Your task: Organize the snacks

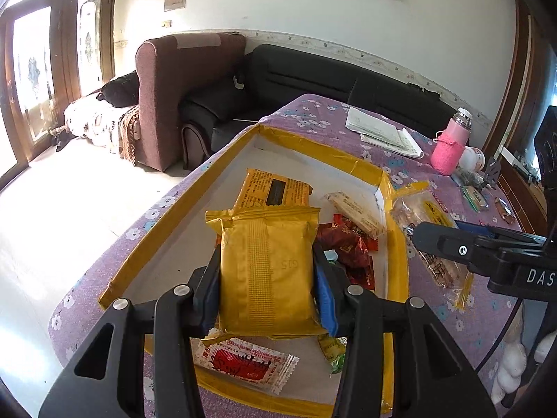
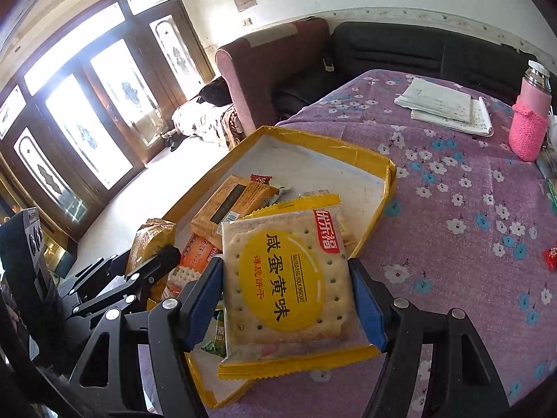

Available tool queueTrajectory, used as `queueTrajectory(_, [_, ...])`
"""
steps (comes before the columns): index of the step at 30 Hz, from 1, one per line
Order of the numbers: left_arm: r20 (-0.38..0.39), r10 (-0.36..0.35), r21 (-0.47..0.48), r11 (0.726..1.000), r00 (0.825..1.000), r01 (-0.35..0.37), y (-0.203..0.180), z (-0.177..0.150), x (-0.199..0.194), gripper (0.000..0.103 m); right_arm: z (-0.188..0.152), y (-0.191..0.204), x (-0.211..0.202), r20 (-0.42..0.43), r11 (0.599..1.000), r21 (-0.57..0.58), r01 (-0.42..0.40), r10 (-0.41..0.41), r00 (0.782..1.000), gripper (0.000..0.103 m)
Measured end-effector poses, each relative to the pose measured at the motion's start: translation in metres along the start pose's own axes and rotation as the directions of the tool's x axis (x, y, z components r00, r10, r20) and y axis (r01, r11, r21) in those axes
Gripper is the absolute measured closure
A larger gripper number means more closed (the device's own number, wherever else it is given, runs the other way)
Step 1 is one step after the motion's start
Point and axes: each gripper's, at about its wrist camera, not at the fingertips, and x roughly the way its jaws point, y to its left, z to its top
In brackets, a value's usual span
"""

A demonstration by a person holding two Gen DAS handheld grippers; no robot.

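Note:
My left gripper [image 1: 267, 278] is shut on a gold foil snack pack [image 1: 266, 271] and holds it above the yellow-rimmed cardboard tray [image 1: 181, 209]. My right gripper [image 2: 287, 296] is shut on a salted egg yolk biscuit pack [image 2: 285, 278], over the tray's right rim [image 2: 386, 188]. In the tray lie an orange biscuit pack [image 1: 275, 190], red candy wrappers [image 1: 348, 244], a pale wrapped bar [image 1: 358, 214] and a red-and-white sachet [image 1: 243, 362]. The right gripper also shows at the right of the left wrist view [image 1: 417, 233], with its biscuit pack [image 1: 431, 237].
The tray sits on a table with a purple flowered cloth [image 2: 470, 209]. A pink bottle [image 2: 531, 115] and papers [image 2: 445, 104] lie at the far side. Small sweets [image 1: 487, 202] are scattered at right. A sofa [image 1: 195, 80] stands beyond the table.

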Motion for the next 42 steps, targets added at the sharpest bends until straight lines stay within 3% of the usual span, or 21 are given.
queueTrajectory(17, [-0.094,-0.014,-0.076,0.997,0.995,0.007,0.021,0.017,0.04,0.058,0.039,0.011,0.075,-0.077,0.995,-0.046,0.093,-0.096,0.992,0.032])
queueTrajectory(25, [-0.075,-0.023,-0.095,0.995,0.997,0.016,0.024,0.017,0.032,0.038,0.043,0.005,0.1,-0.07,0.994,-0.001,0.11,-0.109,0.992,0.031])
queueTrajectory(33, [0.004,0.002,-0.063,0.998,1.0,-0.002,0.008,0.017,-0.006,0.036,0.04,0.004,0.041,0.054,0.996,0.045,0.081,-0.083,0.995,0.028])
queueTrajectory(36, [0.046,0.015,-0.03,0.999,0.999,-0.014,-0.005,0.014,-0.027,0.03,0.029,-0.001,0.011,0.096,0.996,0.068,0.066,-0.072,0.993,0.027])
queueTrajectory(42, [0.116,0.016,0.024,1.0,0.993,-0.019,-0.035,0.009,-0.066,0.029,-0.004,-0.013,-0.054,0.177,0.994,0.072,0.078,-0.09,0.98,0.027])
